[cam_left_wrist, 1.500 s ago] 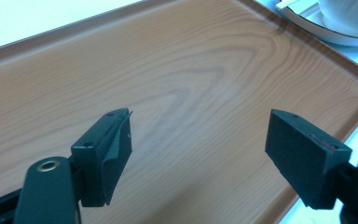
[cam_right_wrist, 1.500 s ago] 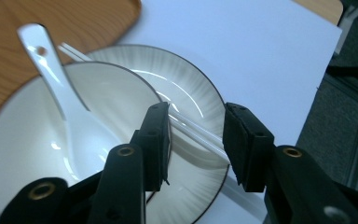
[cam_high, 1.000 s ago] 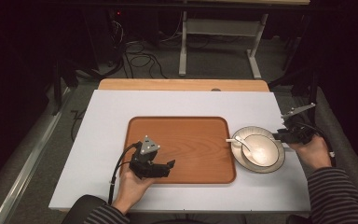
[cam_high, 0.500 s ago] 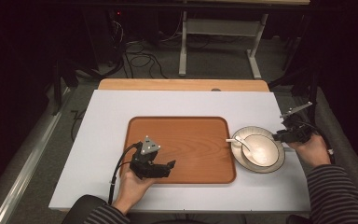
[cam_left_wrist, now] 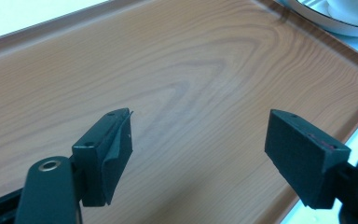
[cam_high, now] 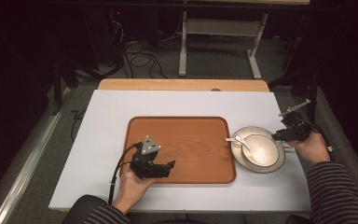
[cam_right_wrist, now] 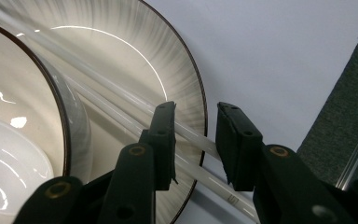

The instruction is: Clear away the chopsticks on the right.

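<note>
**Right gripper at the plate rim, over the chopsticks**

Since the earlier frames: hardly any shift. Left hand unmoved; right hand in the same spot at the plate's outer edge. Right jaws have just opened a little further.

Right gripper (cam_right_wrist: 196, 140) — jaws stand a narrow gap apart, straddling two white chopsticks (cam_right_wrist: 121, 105) that lie across the plate (cam_right_wrist: 177, 60) and stick out past its rim. Pads not seen pressing on them; whether they touch, cannot tell. In the high view this gripper (cam_high: 282, 136) sits just beside the plate (cam_high: 279, 161), on the table's right side.

Left gripper (cam_left_wrist: 198, 149) — jaws wide apart, nothing between them, over the bare wooden tray (cam_left_wrist: 177, 70). High view puts it (cam_high: 168, 165) at the tray's near edge.

Surroundings: a bowl (cam_high: 260, 150) stands on the plate, a white spoon (cam_high: 242, 142) resting in it with its handle toward the tray (cam_high: 182, 135). Plate lies just beside the tray's right edge. Both on a white table top (cam_high: 102, 140). The bowl's wall rises close to the left of the chopsticks in the right gripper view. Cables (cam_high: 140, 60) on the floor beyond the table.
</note>
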